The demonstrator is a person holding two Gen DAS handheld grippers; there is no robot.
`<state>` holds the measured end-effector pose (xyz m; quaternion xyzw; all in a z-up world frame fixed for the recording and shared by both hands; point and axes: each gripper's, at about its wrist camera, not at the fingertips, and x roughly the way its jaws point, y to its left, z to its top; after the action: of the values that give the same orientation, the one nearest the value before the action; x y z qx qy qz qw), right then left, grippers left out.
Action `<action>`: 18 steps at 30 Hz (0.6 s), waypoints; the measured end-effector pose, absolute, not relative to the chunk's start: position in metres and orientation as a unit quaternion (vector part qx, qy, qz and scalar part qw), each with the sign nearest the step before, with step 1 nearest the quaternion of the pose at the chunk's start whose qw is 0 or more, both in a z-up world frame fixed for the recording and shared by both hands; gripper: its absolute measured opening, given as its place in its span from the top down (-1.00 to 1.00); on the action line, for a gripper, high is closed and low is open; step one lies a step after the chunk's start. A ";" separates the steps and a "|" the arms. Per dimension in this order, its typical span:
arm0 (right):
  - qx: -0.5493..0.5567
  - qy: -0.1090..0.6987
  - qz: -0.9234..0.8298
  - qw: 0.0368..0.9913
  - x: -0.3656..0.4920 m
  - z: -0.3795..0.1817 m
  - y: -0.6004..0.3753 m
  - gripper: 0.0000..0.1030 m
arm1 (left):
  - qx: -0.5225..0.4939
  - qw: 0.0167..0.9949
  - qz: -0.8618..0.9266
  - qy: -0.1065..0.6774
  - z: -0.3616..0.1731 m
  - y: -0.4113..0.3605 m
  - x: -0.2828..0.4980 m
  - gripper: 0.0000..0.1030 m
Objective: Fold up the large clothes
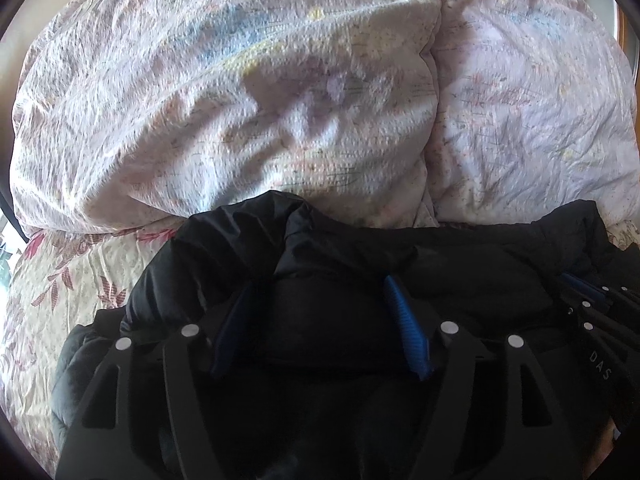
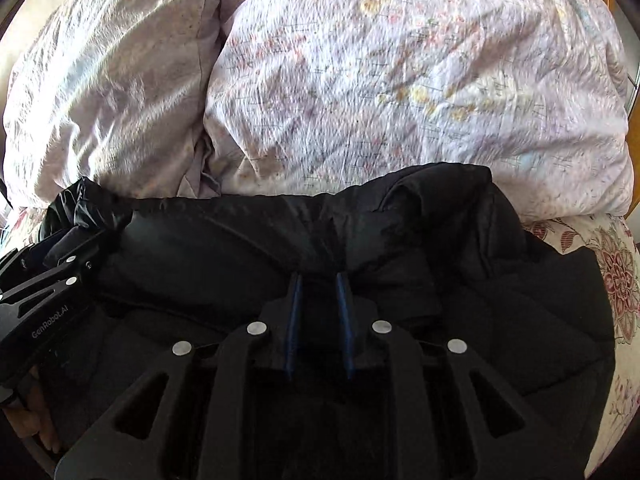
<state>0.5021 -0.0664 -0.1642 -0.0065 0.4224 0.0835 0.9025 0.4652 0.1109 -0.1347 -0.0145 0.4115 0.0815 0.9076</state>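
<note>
While the puffy black quilted jacket (image 1: 360, 248) lies bunched under both tools, the left gripper (image 1: 320, 316) stands spread over it. Just beside, the right gripper (image 2: 320, 292) pinches a jacket fold between nearly closed jaws.

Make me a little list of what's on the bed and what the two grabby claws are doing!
garment: black puffy jacket, lying bunched on the bed
behind it: pale flowered duvet, heaped up
underneath: flowered bedsheet
left gripper: jaws wide apart over the jacket, pads not pressing it
right gripper: jaws nearly together, pinching a fold of jacket
both claws: side by side along the jacket
folding: not finished, jacket looks lumpy
</note>
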 end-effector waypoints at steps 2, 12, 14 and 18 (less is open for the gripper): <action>-0.014 0.412 0.079 0.907 0.500 -0.167 -0.064 0.65 | -0.012 0.908 0.090 0.410 -0.142 0.109 0.469 -0.37; 0.013 0.383 0.088 0.919 0.499 -0.173 -0.065 0.64 | -0.001 0.907 0.120 0.403 -0.151 0.107 0.478 -0.54; 0.039 0.381 0.099 0.918 0.489 -0.159 -0.085 0.55 | -0.030 0.910 0.105 0.401 -0.136 0.116 0.465 -0.55; 0.102 0.381 0.140 0.908 0.454 -0.123 -0.119 -0.18 | -0.078 0.915 0.044 0.393 -0.103 0.136 0.411 -0.68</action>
<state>0.4544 -0.1195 -0.1232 0.1015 0.3809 0.1401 0.9083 0.4111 0.1365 -0.1026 -0.0779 0.3929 0.0445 0.9152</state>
